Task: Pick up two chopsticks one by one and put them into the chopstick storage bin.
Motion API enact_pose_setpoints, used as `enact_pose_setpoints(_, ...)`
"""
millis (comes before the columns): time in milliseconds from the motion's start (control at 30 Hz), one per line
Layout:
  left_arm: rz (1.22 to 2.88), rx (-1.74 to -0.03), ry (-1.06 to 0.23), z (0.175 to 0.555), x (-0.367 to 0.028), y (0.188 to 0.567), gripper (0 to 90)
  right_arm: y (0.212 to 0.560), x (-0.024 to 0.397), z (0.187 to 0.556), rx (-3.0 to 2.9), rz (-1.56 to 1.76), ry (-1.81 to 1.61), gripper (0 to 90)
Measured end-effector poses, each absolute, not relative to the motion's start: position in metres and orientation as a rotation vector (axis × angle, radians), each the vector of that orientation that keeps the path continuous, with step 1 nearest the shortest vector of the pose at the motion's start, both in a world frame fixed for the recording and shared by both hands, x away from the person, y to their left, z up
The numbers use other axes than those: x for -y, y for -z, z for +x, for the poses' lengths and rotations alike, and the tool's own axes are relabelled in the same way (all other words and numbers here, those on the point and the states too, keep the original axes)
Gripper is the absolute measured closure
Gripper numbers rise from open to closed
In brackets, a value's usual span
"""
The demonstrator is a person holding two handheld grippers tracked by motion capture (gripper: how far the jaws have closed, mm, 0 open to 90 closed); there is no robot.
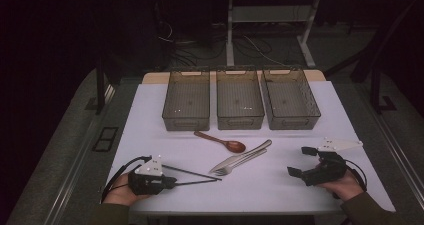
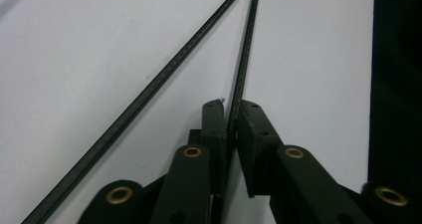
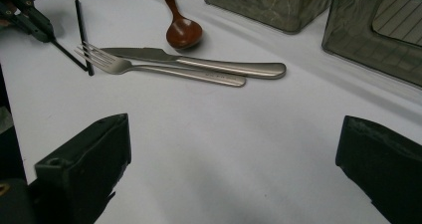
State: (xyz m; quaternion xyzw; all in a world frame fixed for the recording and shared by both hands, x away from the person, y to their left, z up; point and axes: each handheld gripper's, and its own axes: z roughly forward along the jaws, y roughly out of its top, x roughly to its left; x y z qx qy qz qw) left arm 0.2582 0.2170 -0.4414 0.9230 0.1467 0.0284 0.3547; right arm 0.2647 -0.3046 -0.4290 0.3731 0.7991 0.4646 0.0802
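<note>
My left gripper [image 1: 172, 183] rests at the near left of the white table [image 1: 280, 190], shut on a thin black chopstick [image 1: 200, 181]. In the left gripper view that chopstick [image 2: 244, 59] runs forward from between the jaws of the left gripper [image 2: 230, 107], and a second chopstick [image 2: 149, 92] lies slanted on the table to its left. The two sticks meet at their far tips beside a steel fork [image 1: 240, 163]. A steel knife [image 1: 247, 154] lies against the fork, and a brown wooden spoon [image 1: 224, 142] lies behind them. My right gripper [image 1: 299, 161] stands open at the near right, nothing between its jaws.
Three grey see-through baskets [image 1: 186, 122] [image 1: 240, 121] [image 1: 294, 121] stand in a row across the back of the table. The right gripper view has the fork [image 3: 149, 69], knife [image 3: 199, 62] and spoon [image 3: 183, 32] ahead, with the left gripper [image 3: 25, 12] beyond.
</note>
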Motion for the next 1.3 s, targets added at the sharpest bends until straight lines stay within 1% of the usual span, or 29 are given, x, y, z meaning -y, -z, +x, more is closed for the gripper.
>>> enact_pose_setpoints(267, 2.375, -0.335, -0.048, 0.260, -0.219, 0.442, 85.5, 0.429, 0.305, 0.264, -2.390, 1.111, -1.390, 1.1)
enact_pose_setpoints(433, 2.370, -0.329, -0.021, 0.260, -0.219, 0.441, 85.7, 0.429, 0.305, 0.265, -2.390, 1.115, -1.390, 1.1)
enact_pose_setpoints(667, 2.332, -0.322, -0.014, 0.259, -0.217, 0.431, 85.7, 0.429, 0.305, 0.265, -2.390, 1.114, -1.388, 1.1)
enact_pose_setpoints(833, 2.327, -0.358, -0.030, 0.261, -0.213, 0.426, 85.7, 0.429, 0.305, 0.265, -2.389, 1.116, -1.387, 1.1)
enact_pose_setpoints(967, 2.346, -0.336, -0.029, 0.262, -0.212, 0.422, 85.7, 0.429, 0.305, 0.265, -2.388, 1.117, -1.385, 1.1)
enact_pose_setpoints(1300, 2.341, -0.340, -0.036, 0.260, -0.218, 0.416, 85.7, 0.429, 0.305, 0.265, -2.387, 1.119, -1.387, 1.1)
